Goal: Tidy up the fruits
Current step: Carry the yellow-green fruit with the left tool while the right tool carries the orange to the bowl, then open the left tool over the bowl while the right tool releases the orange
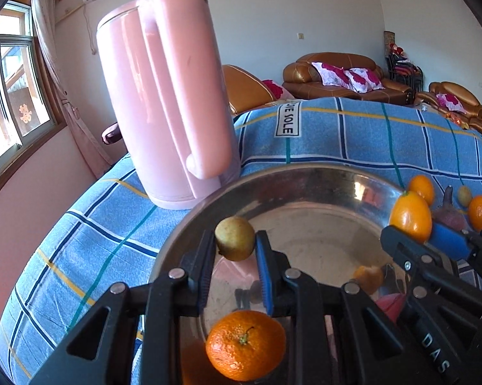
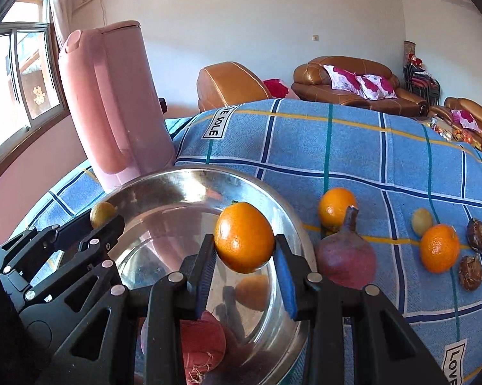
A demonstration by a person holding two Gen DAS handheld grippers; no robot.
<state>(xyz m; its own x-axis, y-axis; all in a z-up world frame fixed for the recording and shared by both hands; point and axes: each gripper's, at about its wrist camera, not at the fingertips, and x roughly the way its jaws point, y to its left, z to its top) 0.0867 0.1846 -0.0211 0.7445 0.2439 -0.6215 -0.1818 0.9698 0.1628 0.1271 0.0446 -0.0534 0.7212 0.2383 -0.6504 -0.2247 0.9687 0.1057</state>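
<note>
Over on the far left stands the tall pink plastic kettle (image 1: 163,96), upright on the blue checked cloth (image 1: 353,134) that covers the worktop. A white label sewn into that cloth reads "SOLE" in black capitals, with letters before it cut off, and in the right wrist view a second label at the near right edge shows "LOVE".

Now the left tongs (image 1: 236,240): angled downward over the near left part of the shiny round steel bowl (image 1: 305,176), blue pads clamped on a small yellow-green round fruit (image 1: 235,238), dull-skinned and speckled, held clear above the bowl floor. Just below them, at the bowl's near rim, lies a bright orange mandarin with a green stem stub (image 1: 245,345), its peel pebbled.

Moving right, the right tongs (image 2: 244,240) also tilt down over the bowl, clamped on a smooth glossy orange citrus fruit (image 2: 244,237) shaped like an egg, gripped at its two sides above the bowl's right half. The lettering "DAS" shows on that tool's black frame in the left wrist view. A reddish round fruit (image 2: 202,340) lies near the bowl's near edge under these tongs.

Right of the bowl, on the cloth: a dull red pomegranate (image 2: 345,256) touching the rim, an orange (image 2: 336,207) just behind it, then a small yellow fruit (image 2: 421,221), another orange (image 2: 439,248), and two brown wrinkled fruits (image 2: 472,253) at far right.
</note>
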